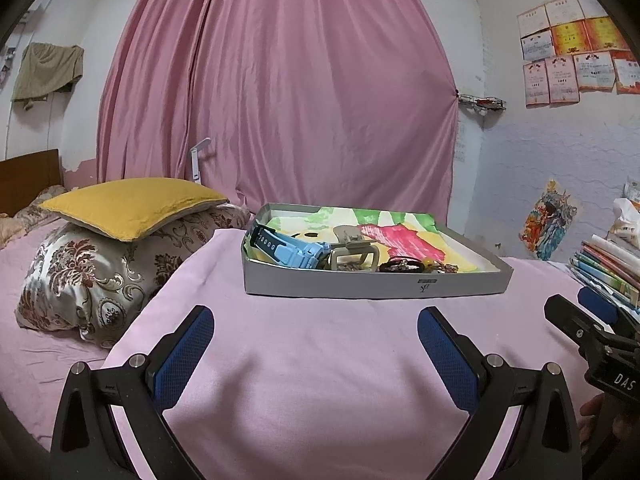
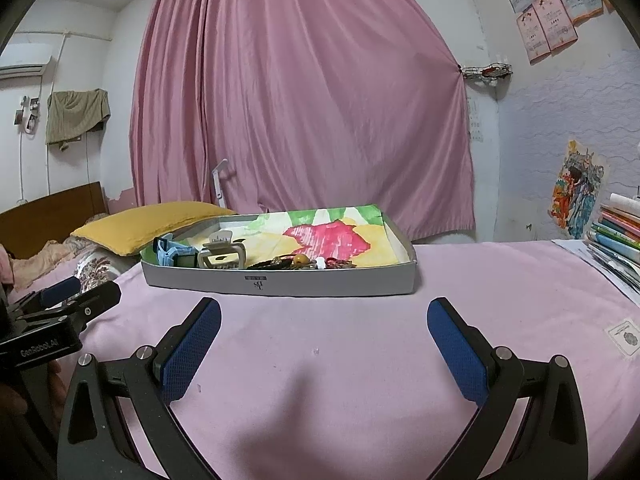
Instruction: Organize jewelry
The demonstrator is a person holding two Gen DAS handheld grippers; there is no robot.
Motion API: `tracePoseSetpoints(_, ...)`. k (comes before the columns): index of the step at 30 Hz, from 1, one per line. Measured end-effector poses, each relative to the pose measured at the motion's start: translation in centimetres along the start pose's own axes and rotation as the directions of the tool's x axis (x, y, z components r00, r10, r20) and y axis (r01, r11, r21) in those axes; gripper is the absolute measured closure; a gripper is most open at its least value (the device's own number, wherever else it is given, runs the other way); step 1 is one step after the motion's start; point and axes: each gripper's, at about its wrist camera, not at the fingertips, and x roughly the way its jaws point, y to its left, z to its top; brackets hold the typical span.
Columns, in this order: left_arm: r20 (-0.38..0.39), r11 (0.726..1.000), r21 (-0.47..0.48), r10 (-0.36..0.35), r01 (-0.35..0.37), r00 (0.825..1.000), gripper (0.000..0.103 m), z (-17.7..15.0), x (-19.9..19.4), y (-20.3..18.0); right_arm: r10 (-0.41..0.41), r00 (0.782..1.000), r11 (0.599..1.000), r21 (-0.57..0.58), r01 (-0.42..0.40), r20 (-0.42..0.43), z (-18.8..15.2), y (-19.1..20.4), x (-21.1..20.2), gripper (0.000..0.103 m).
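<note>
A shallow grey box (image 1: 372, 284) (image 2: 280, 284) lined with a coloured drawing sits on the pink bedsheet ahead of both grippers. Along its near side lie a blue watch (image 1: 288, 250) (image 2: 172, 254), a beige hair claw (image 1: 354, 250) (image 2: 222, 256), and a tangle of dark hair ties and small trinkets (image 1: 412, 266) (image 2: 304, 262). My left gripper (image 1: 316, 328) is open over bare sheet, short of the box, with nothing between its blue pads. My right gripper (image 2: 324, 320) is open too, also short of the box and holding nothing. Each gripper shows at the edge of the other's view.
A yellow cushion (image 1: 132, 206) rests on a patterned pillow (image 1: 88, 280) at the left. Stacked books (image 2: 616, 236) lie at the right edge of the bed. A pink curtain (image 1: 280, 92) hangs behind the box. A small card (image 2: 626, 336) lies on the sheet at right.
</note>
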Motion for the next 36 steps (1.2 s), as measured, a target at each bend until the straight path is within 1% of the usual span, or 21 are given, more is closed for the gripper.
tracePoseSetpoints(36,-0.001,1.0,0.004,-0.001,0.001,1.0,0.001,-0.11,-0.14,0.0,0.006,1.0,1.0,0.0,-0.006,-0.009,-0.16,0.4,0.07,0.002)
